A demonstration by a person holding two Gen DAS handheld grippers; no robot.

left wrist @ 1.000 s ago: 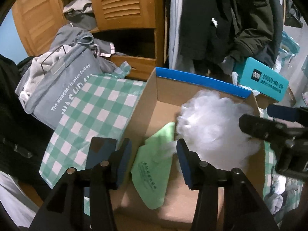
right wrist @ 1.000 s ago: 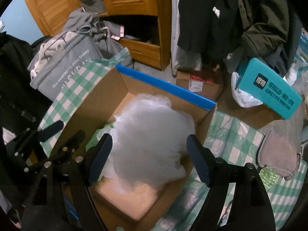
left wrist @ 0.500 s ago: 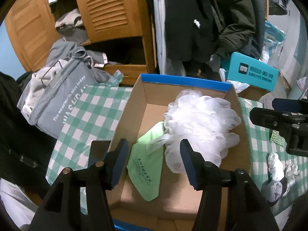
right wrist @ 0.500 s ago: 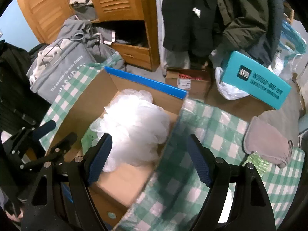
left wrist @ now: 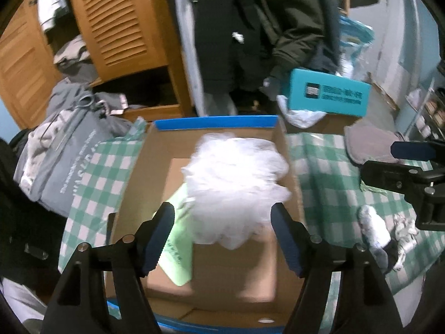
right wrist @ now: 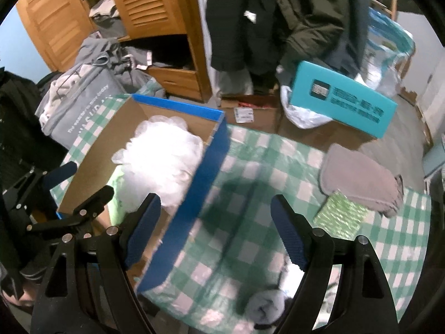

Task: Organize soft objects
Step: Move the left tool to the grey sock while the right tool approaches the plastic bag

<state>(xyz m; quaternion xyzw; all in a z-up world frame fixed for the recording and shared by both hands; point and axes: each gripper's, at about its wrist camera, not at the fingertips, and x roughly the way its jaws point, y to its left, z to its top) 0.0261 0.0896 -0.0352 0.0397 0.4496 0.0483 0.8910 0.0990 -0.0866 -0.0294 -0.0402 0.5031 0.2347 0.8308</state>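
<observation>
A white mesh bath pouf [left wrist: 236, 183] lies in an open cardboard box [left wrist: 222, 286] with blue edges, next to a green packet [left wrist: 178, 239]. My left gripper [left wrist: 222, 236] is open and empty above the box. My right gripper [right wrist: 215, 231] is open and empty over the green checked cloth [right wrist: 250, 172], right of the box [right wrist: 91, 161]; the pouf [right wrist: 161, 158] shows at its left. A grey folded cloth [right wrist: 361, 175], a green scrub sponge [right wrist: 340, 214] and a grey rolled sock [right wrist: 267, 306] lie on the cloth.
A teal box [right wrist: 345, 100] sits on a brown carton [right wrist: 250, 114] behind the table. A grey laundry bag [left wrist: 64, 156] stands at the left. A wooden wardrobe [left wrist: 111, 27] and hanging dark coats [right wrist: 278, 19] are behind. White rolled socks [left wrist: 375, 228] lie at the right.
My right gripper has moved right, off the box and over the checked cloth. My left gripper has opened wider and centred over the box. The pouf stays in the box.
</observation>
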